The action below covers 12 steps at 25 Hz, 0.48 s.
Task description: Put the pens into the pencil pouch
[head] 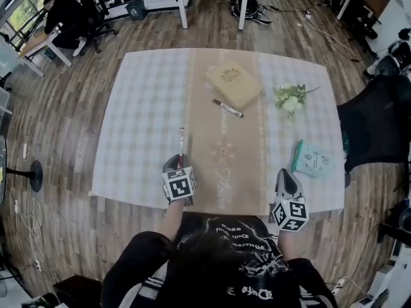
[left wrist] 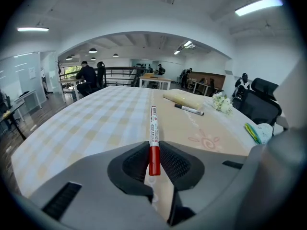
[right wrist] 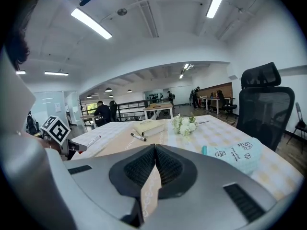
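The left claw (left wrist: 154,147) is clamped on a red-capped pen (left wrist: 153,123), which juts out over the worktop (left wrist: 105,119). The right claw (right wrist: 154,150) is closed, empty.

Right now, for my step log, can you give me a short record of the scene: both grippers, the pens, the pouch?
left gripper: shut on red pen
right gripper: shut, empty
black pen: lying on table, next to book
pouch: on table's right side, near right gripper
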Motion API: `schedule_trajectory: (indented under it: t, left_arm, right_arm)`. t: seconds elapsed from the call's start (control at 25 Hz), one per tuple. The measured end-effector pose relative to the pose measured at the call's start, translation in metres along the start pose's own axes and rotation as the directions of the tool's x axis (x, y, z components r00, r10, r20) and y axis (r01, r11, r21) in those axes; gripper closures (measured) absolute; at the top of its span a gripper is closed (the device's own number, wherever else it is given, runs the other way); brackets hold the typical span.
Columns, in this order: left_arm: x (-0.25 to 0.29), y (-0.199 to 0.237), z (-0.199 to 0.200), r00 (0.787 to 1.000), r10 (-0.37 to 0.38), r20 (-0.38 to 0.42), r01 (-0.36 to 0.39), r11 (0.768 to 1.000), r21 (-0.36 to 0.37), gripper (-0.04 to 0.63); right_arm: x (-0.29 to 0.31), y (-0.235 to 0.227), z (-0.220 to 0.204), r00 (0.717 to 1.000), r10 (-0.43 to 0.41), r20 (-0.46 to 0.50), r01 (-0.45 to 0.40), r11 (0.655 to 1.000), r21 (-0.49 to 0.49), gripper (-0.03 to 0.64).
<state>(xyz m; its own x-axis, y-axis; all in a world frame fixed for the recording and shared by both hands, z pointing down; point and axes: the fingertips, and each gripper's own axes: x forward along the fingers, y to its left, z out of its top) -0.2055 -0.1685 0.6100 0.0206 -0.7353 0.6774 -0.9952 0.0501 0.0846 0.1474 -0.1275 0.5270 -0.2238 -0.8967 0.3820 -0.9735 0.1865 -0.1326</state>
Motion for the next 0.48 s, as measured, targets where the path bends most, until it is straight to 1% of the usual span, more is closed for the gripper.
schedule_trajectory:
  t: [0.24,0.4,0.48]
  left_arm:
    - [-0.013,-0.047,0.004,0.994,-0.103,0.023,0.1,0.99,0.101,0.514]
    - [-0.022,-0.065,0.017,0.985,-0.168,0.049,0.159,0.977,0.142,0.514]
    - [-0.028,-0.077,0.023,0.977,-0.201,0.063,0.189,0.968,0.162,0.514]
  right_arm:
    - [-0.007,-0.012,-0.005,0.999,-0.047,-0.008,0.047,0.999,0.006,0.606]
    - [-0.007,-0.028,-0.015,0.992,-0.115,-0.055,0.115,0.993,-0.004,0.604]
    - [-0.007,-0.041,-0.018,0.986,-0.147,-0.078,0.148,0.989,0.0,0.58]
